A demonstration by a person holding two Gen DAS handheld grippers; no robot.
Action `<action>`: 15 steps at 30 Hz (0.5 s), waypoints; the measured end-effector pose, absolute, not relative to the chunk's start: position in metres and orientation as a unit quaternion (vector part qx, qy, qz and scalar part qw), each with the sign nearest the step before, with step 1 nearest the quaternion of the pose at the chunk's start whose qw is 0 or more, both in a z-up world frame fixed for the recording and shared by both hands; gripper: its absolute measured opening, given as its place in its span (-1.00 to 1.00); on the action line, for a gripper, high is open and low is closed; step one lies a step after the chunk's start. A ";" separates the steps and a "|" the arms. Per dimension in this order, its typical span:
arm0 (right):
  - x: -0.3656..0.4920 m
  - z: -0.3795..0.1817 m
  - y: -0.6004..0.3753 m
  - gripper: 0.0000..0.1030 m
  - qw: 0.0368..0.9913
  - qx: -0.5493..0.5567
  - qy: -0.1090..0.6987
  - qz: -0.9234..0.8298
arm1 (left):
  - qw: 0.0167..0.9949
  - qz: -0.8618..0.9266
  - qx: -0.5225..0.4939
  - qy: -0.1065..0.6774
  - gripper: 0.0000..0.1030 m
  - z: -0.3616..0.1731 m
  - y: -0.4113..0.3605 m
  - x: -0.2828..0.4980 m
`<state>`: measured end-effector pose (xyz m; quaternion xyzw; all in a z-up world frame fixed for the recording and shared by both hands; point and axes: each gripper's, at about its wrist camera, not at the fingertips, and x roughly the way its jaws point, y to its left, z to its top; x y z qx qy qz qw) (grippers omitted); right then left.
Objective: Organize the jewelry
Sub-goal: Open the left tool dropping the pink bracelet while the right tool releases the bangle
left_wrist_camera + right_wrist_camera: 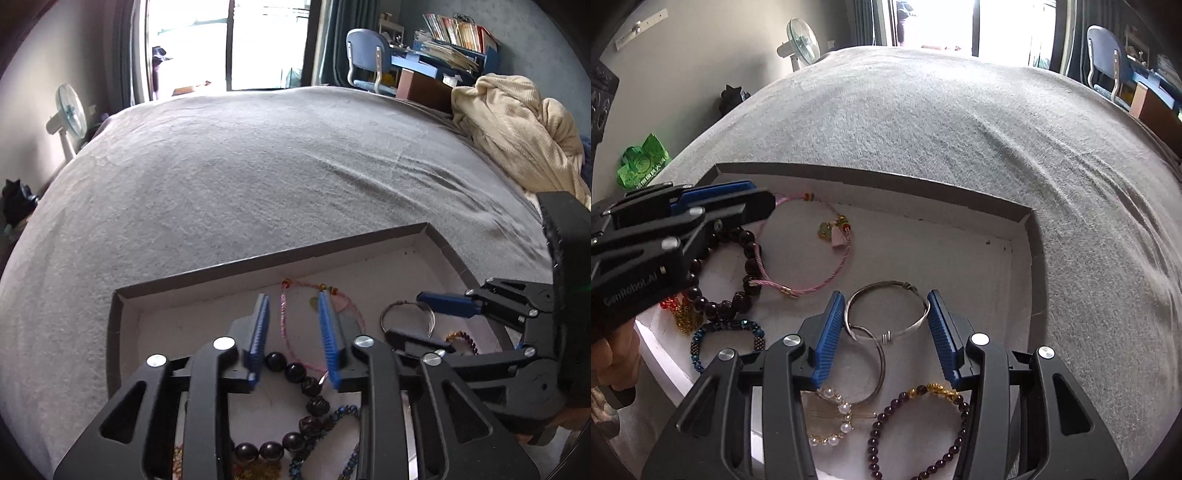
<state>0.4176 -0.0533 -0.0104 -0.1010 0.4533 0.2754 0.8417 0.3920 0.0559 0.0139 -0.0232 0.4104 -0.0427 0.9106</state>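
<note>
A shallow white tray [122, 325] with a grey rim [1032, 258] lies on the bed and holds several bracelets. My left gripper [293, 306] is open over a pink cord bracelet [283, 314] and a dark bead bracelet [295, 373]. My right gripper [886, 306] is open, its fingers on either side of a silver bangle [886, 286]; a second silver ring [879, 369] lies under it. A purple bead bracelet [886, 417] and a pearl bracelet [834, 417] lie below. The pink cord bracelet [812, 284] and a blue bead bracelet [727, 326] lie left.
The grey bed cover [258, 166] spreads around the tray. A cream blanket [517, 125] is heaped at the right. A fan [70, 114], a blue chair [365, 55] and a cluttered desk [443, 48] stand beyond the bed. A green bag [642, 162] lies left.
</note>
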 end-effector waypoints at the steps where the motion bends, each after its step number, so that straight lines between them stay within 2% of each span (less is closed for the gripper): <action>1: 0.415 -0.007 -0.055 -0.09 0.845 -0.098 0.447 0.277 | 0.911 -0.040 -0.023 0.409 -0.32 0.015 0.057 0.389; 10: 0.375 0.026 -0.088 0.05 0.873 -0.060 0.397 0.277 | 0.932 -0.025 -0.013 0.362 0.50 0.044 0.061 0.338; 15: 0.353 0.039 -0.104 0.17 0.882 -0.046 0.381 0.272 | 0.938 -0.017 0.007 0.347 0.60 0.056 0.057 0.309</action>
